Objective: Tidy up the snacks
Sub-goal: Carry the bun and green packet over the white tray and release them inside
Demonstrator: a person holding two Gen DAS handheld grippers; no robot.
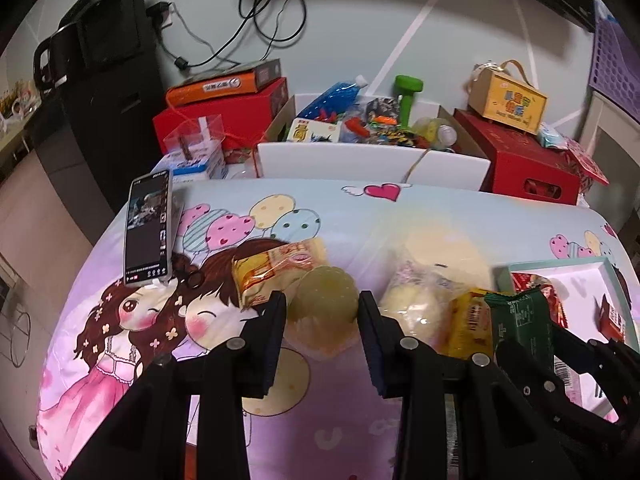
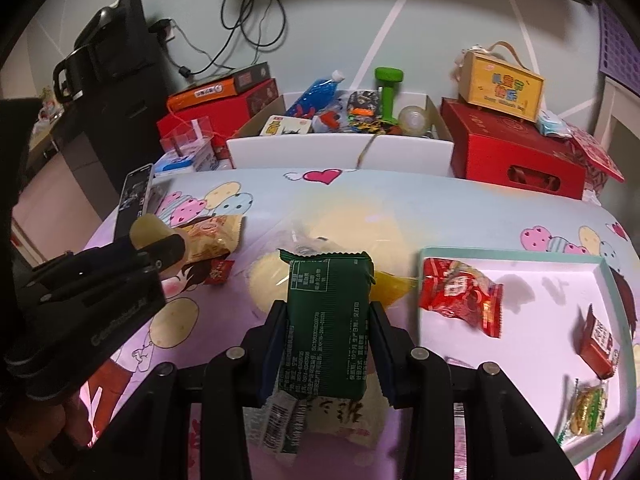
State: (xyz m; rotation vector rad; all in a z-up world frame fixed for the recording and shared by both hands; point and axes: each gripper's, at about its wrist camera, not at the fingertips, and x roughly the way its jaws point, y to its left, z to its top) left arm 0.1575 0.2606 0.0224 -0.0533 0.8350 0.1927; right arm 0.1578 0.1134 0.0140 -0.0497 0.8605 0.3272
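My left gripper [image 1: 323, 312] is shut on a pale yellow jelly cup [image 1: 324, 300], held above the cartoon-print tablecloth [image 1: 120, 320]. The right wrist view shows that cup [image 2: 147, 229] at the far left. My right gripper [image 2: 330, 316] is shut on a dark green snack packet [image 2: 330, 320], which stands upright between the fingers. A teal-rimmed white tray [image 2: 520, 257] on the right holds a red packet [image 2: 460, 298], a small red box [image 2: 599, 340] and a green-yellow wrapped snack [image 2: 586, 408]. On the cloth lie an orange-yellow packet [image 1: 276, 270], a clear bag of pale buns [image 1: 408, 300] and a yellow packet [image 1: 470, 320].
A phone [image 1: 148, 224] leans at the table's left edge. A small red packet [image 2: 220, 272] lies near the left gripper. Behind the table stand a white carton of toys [image 1: 372, 160], red boxes [image 1: 524, 160] and a yellow box with a handle [image 1: 508, 100].
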